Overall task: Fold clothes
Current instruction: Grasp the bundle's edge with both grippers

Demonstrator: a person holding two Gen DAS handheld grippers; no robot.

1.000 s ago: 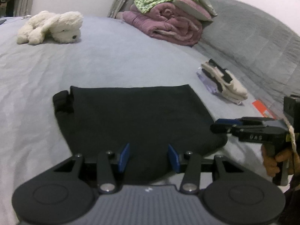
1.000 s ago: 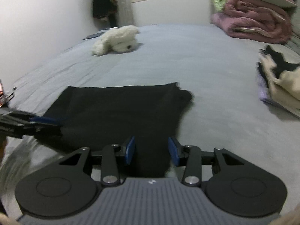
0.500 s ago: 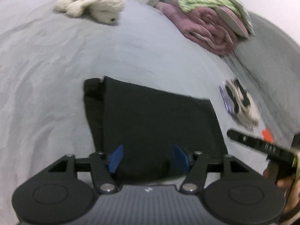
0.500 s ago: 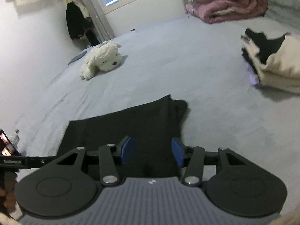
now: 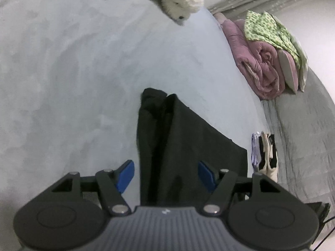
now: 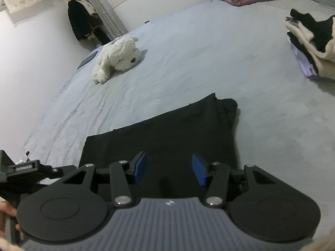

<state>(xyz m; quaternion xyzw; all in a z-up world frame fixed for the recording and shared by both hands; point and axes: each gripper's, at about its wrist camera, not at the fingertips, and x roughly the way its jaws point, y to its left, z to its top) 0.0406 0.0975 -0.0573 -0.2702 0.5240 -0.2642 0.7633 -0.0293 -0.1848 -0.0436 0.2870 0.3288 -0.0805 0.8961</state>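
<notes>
A black garment (image 5: 184, 142), folded into a flat rectangle, lies on the grey bed sheet (image 5: 73, 83). In the left wrist view I look along it from its left end, where a folded-in strip shows. My left gripper (image 5: 166, 175) hovers low over that near edge, open, with its blue pads (image 5: 125, 175) wide apart and the cloth lying flat beneath them. In the right wrist view the same garment (image 6: 167, 129) spreads ahead. My right gripper (image 6: 169, 168) is open above its near edge, gripping nothing. The left gripper's body (image 6: 31, 167) shows at that view's left edge.
A white plush dog (image 6: 117, 58) lies farther up the bed. A rolled pink quilt (image 5: 261, 67) with a green patterned cloth on top sits at the bed's far right. A stack of folded clothes (image 6: 312, 46) lies right of the garment. Dark clothes (image 6: 81, 21) hang by the window.
Both grippers have rolled, tilting their views. The left one has swung round to the garment's left end and its jaws have widened. The right gripper's jaws have widened slightly.
</notes>
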